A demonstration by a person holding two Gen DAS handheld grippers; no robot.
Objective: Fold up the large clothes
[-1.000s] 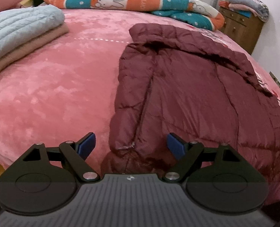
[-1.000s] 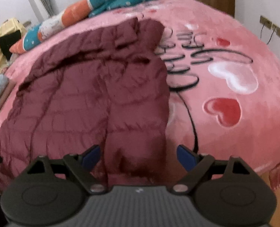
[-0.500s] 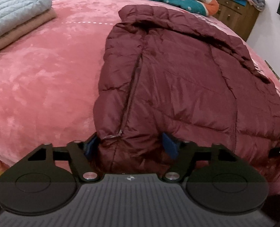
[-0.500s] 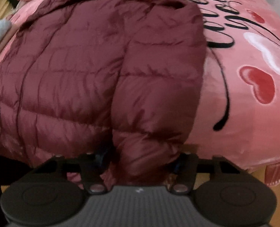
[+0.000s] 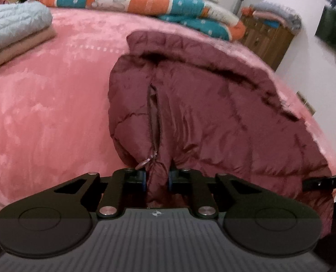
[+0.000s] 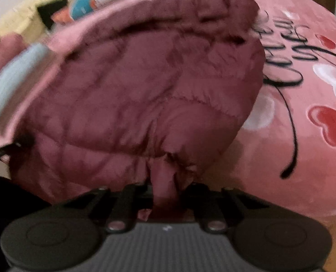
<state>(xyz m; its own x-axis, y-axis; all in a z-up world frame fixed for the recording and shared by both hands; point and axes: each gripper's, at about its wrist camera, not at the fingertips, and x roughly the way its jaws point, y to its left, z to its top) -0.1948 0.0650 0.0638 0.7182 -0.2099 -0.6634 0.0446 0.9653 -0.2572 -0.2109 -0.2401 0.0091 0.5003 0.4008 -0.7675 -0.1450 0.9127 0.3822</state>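
Observation:
A maroon puffer jacket [image 5: 213, 117] lies on the pink bed [image 5: 43, 104], hood at the far end. My left gripper [image 5: 157, 178] is shut on the jacket's bottom hem beside the zipper pull [image 5: 145, 162]. My right gripper [image 6: 165, 192] is shut on the hem at the jacket's other bottom corner; the jacket [image 6: 145, 95] bulges up in front of it. The right wrist view is blurred. The other gripper's tip shows at the right edge of the left wrist view [image 5: 326, 182].
Folded grey and beige blankets [image 5: 13, 29] lie at the bed's far left. A rolled orange and teal quilt [image 5: 145, 2] lies along the headboard end. A wooden dresser [image 5: 267, 36] stands at the far right. The bed cover has printed hearts [image 6: 329, 124] on the right.
Both grippers moved in to the jacket's bottom hem and shut on it. The hem is now lifted and bunched, and the jacket is drawn up off the bed.

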